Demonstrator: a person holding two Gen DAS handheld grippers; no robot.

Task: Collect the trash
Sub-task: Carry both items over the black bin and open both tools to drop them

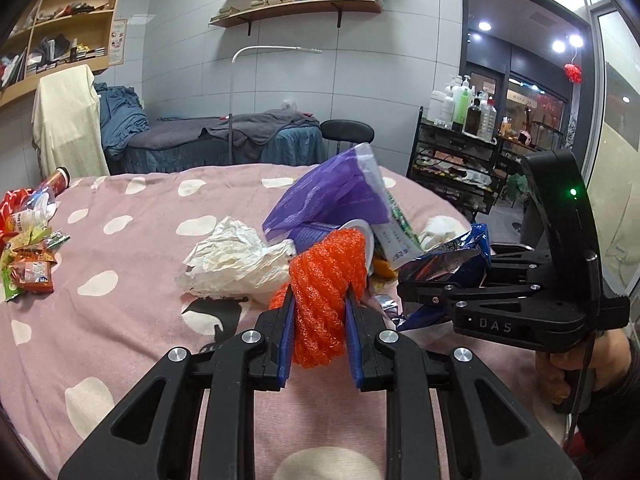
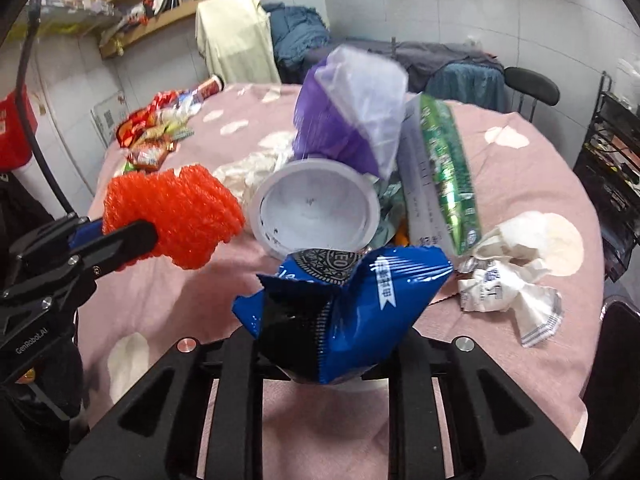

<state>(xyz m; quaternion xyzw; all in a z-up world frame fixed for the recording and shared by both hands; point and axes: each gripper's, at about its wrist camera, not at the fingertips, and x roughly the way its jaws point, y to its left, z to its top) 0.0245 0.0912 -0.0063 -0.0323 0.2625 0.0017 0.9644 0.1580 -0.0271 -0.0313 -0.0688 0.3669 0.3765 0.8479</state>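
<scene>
My left gripper (image 1: 320, 320) squeezes an orange foam net (image 1: 326, 292) between its blue pads, in the low middle of the left view. My right gripper (image 2: 324, 360) is pinched onto a blue cookie wrapper (image 2: 344, 312) at the bottom middle of the right view, and the wrapper hides the finger ends, so I cannot see the pads at all. Behind the wrapper is a trash pile on the pink spotted cloth (image 1: 120, 272): a white cup (image 2: 316, 208) lying on its side with its mouth toward me, a purple bag (image 2: 340, 120) on top of it, a green and white packet (image 2: 440, 184) leaning to the right, and crumpled white paper (image 2: 516, 272) at the right side. The purple bag looks blurry. What lies under the cup is hidden. More snack packets (image 1: 28, 256) and a red can (image 1: 58, 180) sit at the far left edge, partly cut off. A hand (image 1: 588, 364) holds the right handle at the lower right, mostly out of frame.
</scene>
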